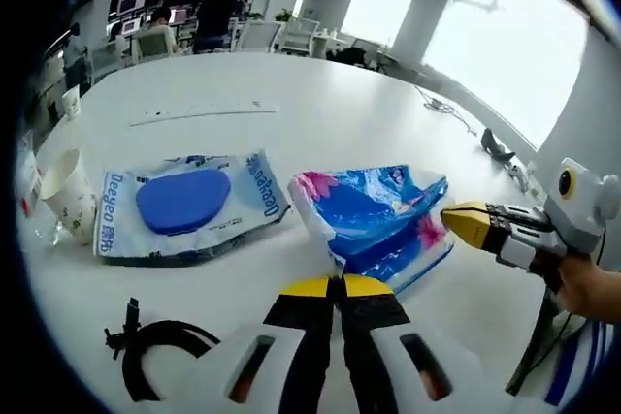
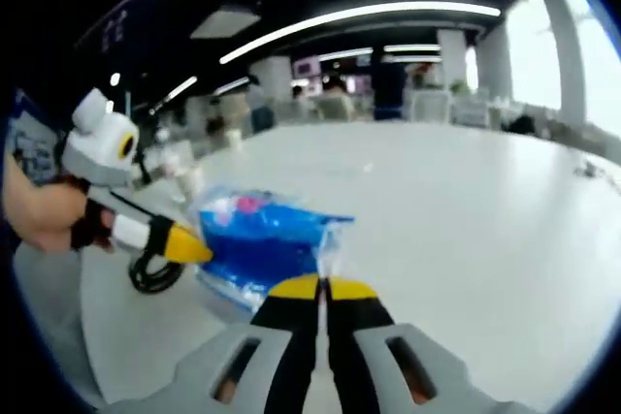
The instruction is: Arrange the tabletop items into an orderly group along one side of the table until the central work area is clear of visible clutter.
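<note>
A blue tissue pack (image 1: 383,220) with pink flowers lies on the white table (image 1: 320,104). My left gripper (image 1: 337,285) is shut, its yellow tips pinching the pack's near plastic edge. From the right, the right gripper's yellow tip meets the pack's right side. In the right gripper view the same pack (image 2: 257,239) lies just ahead. My right gripper (image 2: 323,288) is shut on a clear plastic flap at the pack's corner. The left gripper's yellow tip comes in from the left and touches the pack's left edge, with a hand holding it.
Left of the tissue pack lie a flat wipes pack (image 1: 184,206) with a blue lid, a paper cup (image 1: 68,191) and a coiled black cable (image 1: 155,346). A long white strip (image 1: 204,111) lies farther back. Chairs and people stand beyond the table.
</note>
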The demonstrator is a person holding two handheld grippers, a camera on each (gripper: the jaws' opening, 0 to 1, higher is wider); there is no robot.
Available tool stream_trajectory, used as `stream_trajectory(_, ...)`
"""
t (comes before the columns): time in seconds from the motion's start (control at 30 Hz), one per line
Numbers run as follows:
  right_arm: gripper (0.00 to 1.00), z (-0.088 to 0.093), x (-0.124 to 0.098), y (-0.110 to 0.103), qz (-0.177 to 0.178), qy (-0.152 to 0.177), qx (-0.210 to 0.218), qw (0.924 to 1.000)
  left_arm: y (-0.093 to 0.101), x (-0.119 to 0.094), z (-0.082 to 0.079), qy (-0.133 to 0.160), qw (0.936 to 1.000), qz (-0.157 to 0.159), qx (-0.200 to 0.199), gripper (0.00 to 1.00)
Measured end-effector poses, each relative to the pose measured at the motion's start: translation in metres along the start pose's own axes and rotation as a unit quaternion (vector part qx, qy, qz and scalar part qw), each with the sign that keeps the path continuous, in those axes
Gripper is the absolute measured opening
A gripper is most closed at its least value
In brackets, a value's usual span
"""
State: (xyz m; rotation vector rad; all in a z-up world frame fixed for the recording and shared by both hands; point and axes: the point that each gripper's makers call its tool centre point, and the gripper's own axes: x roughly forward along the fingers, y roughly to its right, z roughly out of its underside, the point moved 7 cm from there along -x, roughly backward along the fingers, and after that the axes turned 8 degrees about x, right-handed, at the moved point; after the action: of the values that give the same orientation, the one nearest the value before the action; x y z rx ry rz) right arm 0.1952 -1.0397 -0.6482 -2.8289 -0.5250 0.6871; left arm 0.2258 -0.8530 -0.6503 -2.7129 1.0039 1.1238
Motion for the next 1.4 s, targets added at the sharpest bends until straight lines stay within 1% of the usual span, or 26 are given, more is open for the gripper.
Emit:
stream_trajectory(0.1, 0.00, -0.006, 0.003, 0.006, 0.011, 0.005, 0.000, 0.9999, 0.001, 0.007, -0.009, 0.009, 0.9999, 0.006, 0.008, 0.01)
stream_trajectory(0.17, 0.00, -0.009, 0.006, 0.011, 0.017, 0.009, 0.004, 0.9998, -0.001, 0.014, -0.016, 0.018, 0.9996, 0.006, 0.020, 0.01)
stream_trajectory(0.27, 0.00, -0.012, 0.015, 0.017, 0.026, 0.008, 0.009, 0.9996, -0.006, 0.026, -0.024, 0.018, 0.9996, 0.002, 0.022, 0.01)
stream_trajectory(0.43, 0.00, -0.012, 0.027, 0.026, 0.038, 0.002, 0.011, 0.9992, -0.010, 0.042, -0.032, 0.014, 0.9995, -0.004, 0.030, 0.01)
stream_trajectory(0.6, 0.00, -0.014, 0.040, 0.039, 0.042, -0.007, 0.013, 0.9990, -0.012, 0.054, -0.033, 0.008, 0.9998, -0.010, 0.013, 0.01)
stream_trajectory(0.8, 0.00, -0.010, 0.059, 0.044, 0.040, -0.027, 0.012, 0.9988, -0.016, 0.060, -0.032, -0.011, 0.9994, -0.033, 0.003, 0.02)
stream_trajectory(0.93, 0.00, -0.009, 0.065, 0.041, 0.040, -0.031, 0.011, 0.9987, -0.021, 0.064, -0.032, -0.025, 0.9985, -0.049, -0.007, 0.02)
stream_trajectory(1.0, 0.00, -0.006, 0.067, 0.042, 0.044, -0.036, 0.012, 0.9983, -0.022, 0.066, -0.032, -0.030, 0.9983, -0.049, -0.009, 0.02)
stream_trajectory(1.1, 0.00, -0.004, 0.069, 0.044, 0.047, -0.037, 0.020, 0.9980, -0.023, 0.069, -0.033, -0.034, 0.9978, -0.054, -0.014, 0.02)
stream_trajectory(1.33, 0.00, -0.002, 0.075, 0.046, 0.050, -0.043, 0.027, 0.9975, -0.022, 0.067, -0.031, -0.040, 0.9973, -0.059, -0.019, 0.03)
stream_trajectory(1.4, 0.00, -0.002, 0.075, 0.046, 0.053, -0.041, 0.029, 0.9973, -0.022, 0.065, -0.030, -0.039, 0.9971, -0.060, -0.026, 0.04)
